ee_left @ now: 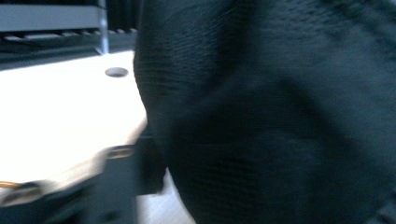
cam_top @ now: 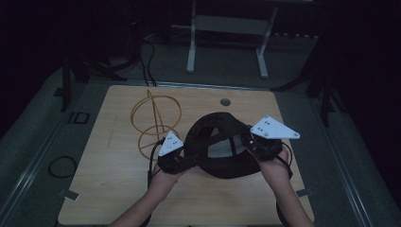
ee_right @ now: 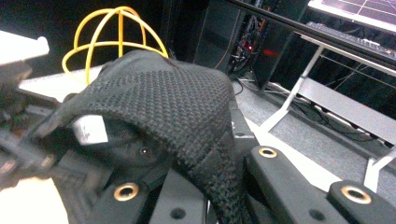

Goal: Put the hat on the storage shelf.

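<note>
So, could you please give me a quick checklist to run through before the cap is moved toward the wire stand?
1. Right gripper clamped on the black cap: ok, mesh lies between its jaws.
2. Left gripper gripping the cap's other side: cannot tell, the left gripper view is blurred.
3. Cap opening facing up: ok.
4. Yellow wire stand upright: ok.
5. Stand free of the cap: ok, it stands apart, behind.
6. Table space around them: ok.

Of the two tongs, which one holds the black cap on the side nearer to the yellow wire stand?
The left tongs. They grip the black cap at its left edge, beside the yellow wire stand; the right tongs hold the opposite edge.
</note>
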`<action>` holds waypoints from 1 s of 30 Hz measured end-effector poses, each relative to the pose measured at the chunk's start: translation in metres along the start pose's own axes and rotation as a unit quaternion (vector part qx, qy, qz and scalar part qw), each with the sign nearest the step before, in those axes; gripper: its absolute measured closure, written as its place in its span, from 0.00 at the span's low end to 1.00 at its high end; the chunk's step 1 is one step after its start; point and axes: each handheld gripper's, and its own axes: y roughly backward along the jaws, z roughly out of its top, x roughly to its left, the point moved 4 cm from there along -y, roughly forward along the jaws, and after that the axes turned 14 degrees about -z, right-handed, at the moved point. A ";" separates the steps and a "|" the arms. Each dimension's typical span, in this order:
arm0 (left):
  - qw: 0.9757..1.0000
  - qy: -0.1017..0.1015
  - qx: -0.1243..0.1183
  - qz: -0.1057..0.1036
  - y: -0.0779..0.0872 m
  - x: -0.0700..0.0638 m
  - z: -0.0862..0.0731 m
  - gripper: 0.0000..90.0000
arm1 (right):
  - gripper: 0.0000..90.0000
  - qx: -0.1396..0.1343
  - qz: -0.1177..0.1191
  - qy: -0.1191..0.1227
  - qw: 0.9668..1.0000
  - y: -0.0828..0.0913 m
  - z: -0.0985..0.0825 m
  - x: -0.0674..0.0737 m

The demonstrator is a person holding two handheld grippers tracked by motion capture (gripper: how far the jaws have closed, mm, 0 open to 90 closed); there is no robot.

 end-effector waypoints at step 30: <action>0.998 -0.043 0.000 0.049 -0.001 -0.020 0.034 1.00 | 0.62 0.012 0.018 -0.038 0.999 0.026 -0.057 0.002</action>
